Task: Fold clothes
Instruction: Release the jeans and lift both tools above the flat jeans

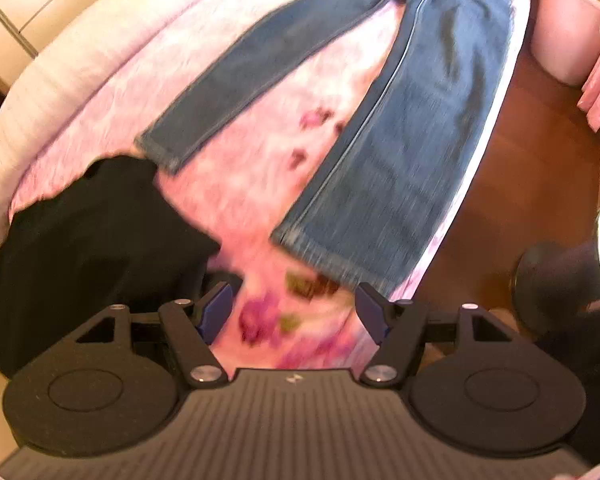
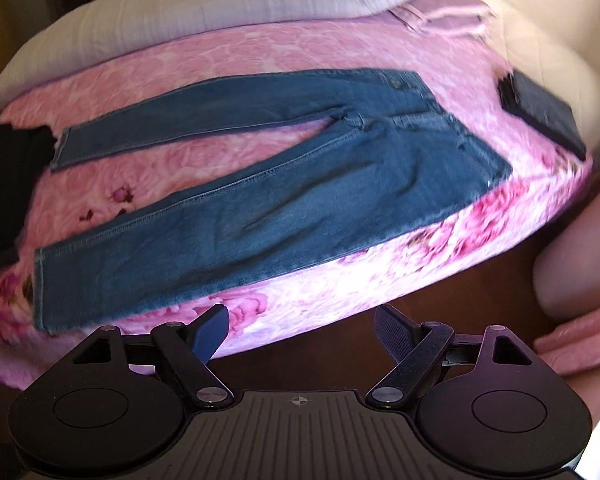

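A pair of blue jeans lies spread flat on the pink floral bedspread, legs apart in a V. The near leg runs along the bed's edge. My left gripper hangs open above the bedspread just short of the near leg's hem, nothing between its blue pads. My right gripper is open over the bed's edge and the floor, near the same leg, holding nothing. A black garment lies crumpled on the bed beyond the leg hems.
A white duvet is bunched along the far side of the bed. A dark folded item sits near the jeans' waistband. Brown wooden floor runs beside the bed, with a pale pink bin and a person's shoe.
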Demonstrator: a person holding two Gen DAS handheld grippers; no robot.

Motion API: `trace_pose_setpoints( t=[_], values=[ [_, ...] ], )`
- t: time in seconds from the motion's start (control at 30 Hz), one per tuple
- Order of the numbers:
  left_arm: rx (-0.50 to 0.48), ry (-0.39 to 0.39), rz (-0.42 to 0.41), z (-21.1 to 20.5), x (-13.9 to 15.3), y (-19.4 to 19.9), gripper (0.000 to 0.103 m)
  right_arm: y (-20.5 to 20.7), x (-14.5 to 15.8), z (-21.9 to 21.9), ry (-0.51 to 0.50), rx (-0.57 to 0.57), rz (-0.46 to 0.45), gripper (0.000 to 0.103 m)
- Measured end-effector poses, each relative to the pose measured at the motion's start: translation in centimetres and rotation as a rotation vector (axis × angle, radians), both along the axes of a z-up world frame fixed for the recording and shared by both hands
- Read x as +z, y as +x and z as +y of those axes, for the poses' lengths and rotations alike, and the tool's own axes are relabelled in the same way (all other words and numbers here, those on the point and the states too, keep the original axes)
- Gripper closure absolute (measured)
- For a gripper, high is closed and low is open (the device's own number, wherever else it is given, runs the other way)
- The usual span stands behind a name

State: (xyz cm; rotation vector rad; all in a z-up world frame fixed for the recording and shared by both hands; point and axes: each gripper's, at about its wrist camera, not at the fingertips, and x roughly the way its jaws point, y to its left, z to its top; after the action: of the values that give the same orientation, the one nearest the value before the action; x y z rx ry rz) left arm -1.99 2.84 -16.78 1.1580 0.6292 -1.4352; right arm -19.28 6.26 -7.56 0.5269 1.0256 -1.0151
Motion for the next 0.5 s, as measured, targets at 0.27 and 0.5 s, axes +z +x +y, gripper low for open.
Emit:
trace_pose_setpoints(
  t=[0.27,0.5],
  values=[
    [-0.080,-0.065,0.007,-1.3,1.9,-4.7,0.038,-2.4,1.1,1.9,-0.012,0.040,0.049,0.020],
    [-0.120,-0.068,-0.009,-0.8,2.4,-7.8,0.038,-4.0,1.9,2.9,-0.030,0.018,0.052,0.020]
  ],
)
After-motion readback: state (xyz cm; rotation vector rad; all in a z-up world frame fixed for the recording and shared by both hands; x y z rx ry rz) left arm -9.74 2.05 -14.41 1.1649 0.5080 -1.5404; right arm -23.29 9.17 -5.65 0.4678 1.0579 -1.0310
